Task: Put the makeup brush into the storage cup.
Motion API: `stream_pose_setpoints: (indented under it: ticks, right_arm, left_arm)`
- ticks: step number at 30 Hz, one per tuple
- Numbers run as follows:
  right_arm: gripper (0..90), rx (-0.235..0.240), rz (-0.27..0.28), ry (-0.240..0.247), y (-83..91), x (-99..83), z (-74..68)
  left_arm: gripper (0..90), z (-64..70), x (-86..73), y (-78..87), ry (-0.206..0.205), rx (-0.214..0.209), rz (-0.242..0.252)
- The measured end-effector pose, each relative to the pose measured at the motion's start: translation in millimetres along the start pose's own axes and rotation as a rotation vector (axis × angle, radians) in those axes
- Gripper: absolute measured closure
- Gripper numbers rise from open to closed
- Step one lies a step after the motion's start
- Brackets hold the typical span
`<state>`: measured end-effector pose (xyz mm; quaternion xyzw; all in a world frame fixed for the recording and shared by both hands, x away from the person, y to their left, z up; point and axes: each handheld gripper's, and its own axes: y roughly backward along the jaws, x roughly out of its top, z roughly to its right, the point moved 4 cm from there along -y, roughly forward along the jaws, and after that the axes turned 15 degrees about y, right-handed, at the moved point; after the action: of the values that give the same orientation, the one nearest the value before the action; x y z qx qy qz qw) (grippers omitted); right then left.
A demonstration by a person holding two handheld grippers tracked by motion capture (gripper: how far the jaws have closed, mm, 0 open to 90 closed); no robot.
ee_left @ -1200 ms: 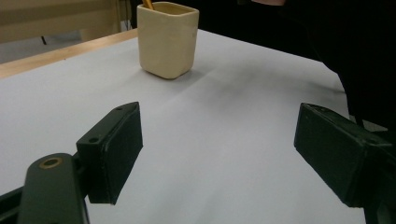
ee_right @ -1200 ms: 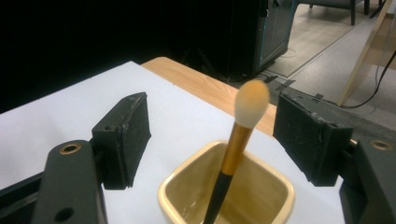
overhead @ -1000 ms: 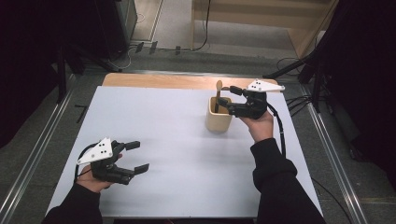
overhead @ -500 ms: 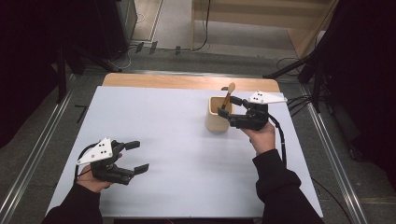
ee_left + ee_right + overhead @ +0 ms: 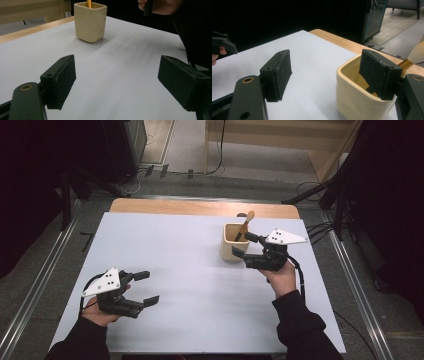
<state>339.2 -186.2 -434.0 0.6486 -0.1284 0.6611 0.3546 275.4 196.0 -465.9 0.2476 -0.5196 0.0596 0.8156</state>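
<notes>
High view: cup and spoon just off the right gripper

Left gripper [image 5: 142, 287] low at near-left of white table [image 5: 165, 250], jaws spread wide, nothing between them, tips aimed toward table middle. Resting in a hand, idle by the look of it. Well apart from the work.

From left gripper view: both black pads [image 5: 58, 81] open over bare white surface; cream cup [image 5: 90, 21] far ahead, slightly left of centre, standing upright. Other hand's sleeve at upper right, beside the cup.

Mid-table bare between the two grippers.

Further right, high view: cream cup [image 5: 235, 241] standing near the table's far edge, toward the right side. Wooden spoon [image 5: 245, 224] in it, handle down inside, bowl end up, long axis leaning up and away toward the far right. Right gripper [image 5: 242, 246] just beside the cup on its right, jaws released and empty, pointing left at the cup wall.

Right gripper view: cup [image 5: 359, 100] at lower right, its near corner running between the jaws; right pad [image 5: 379, 72] hanging over the cup mouth, left pad outside it over the table. Spoon [image 5: 415, 56] beyond the right pad, tilting up to the right; touching or not, cannot tell.

Judgement: right hand by far the nearer; next move turns on the spoon's lean.
</notes>
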Motion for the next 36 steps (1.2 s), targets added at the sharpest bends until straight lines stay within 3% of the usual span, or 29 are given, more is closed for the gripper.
stream_pose_setpoints:
  ticks: [10, 18, 24, 36]
  right_arm:
    - [24.9, 0.021, 0.025, -0.004, 7.6, -9.4, -16.1]
    - [24.0, 0.003, 0.054, 0.012, 19.4, -17.2, -28.8]
    - [23.2, 0.029, 0.066, 0.004, 27.1, -24.5, -34.7]
    - [22.4, 0.080, 0.046, 0.065, 39.2, -39.5, -50.5]
  left_arm:
    - [15.4, 0.9, 0.1, 0.7, -0.002, 0.002, 0.004]
    - [15.4, 0.4, 0.3, 1.1, 0.000, 0.002, 0.007]
    - [15.4, 0.9, 0.5, 1.1, -0.002, 0.002, 0.008]
    - [15.4, 0.9, 0.8, 1.8, -0.002, 0.005, 0.010]
